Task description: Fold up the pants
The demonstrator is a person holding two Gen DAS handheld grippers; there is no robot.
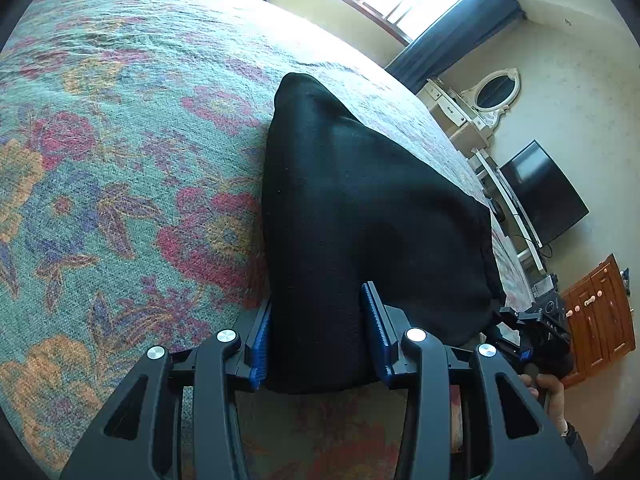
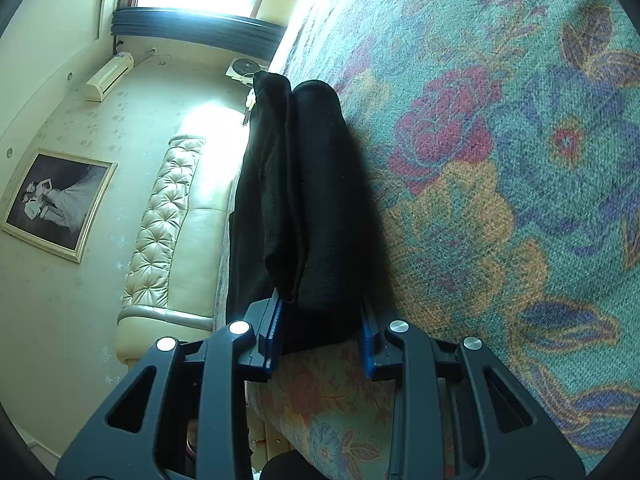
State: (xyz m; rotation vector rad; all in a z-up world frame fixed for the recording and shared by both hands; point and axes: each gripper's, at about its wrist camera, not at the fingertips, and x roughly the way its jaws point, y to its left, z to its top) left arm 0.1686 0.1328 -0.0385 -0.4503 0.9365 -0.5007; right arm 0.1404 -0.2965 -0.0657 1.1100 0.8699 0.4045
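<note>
The black pants (image 1: 360,216) lie folded in thick layers on the floral bedspread (image 1: 120,160). My left gripper (image 1: 320,336) has its blue pads on both sides of the near edge of the pants and grips the bundle. In the right wrist view the pants (image 2: 312,200) show as stacked folded layers at the bed's edge, and my right gripper (image 2: 324,336) is shut on their near end. The right gripper also shows in the left wrist view (image 1: 532,332), at the pants' right corner.
The bedspread (image 2: 500,200) covers the whole bed. Beside the bed are a cream tufted headboard (image 2: 168,220), a framed picture (image 2: 60,204), a dark TV (image 1: 544,192), a white dresser with mirror (image 1: 480,108) and a wooden cabinet (image 1: 596,320). Bright windows lie beyond.
</note>
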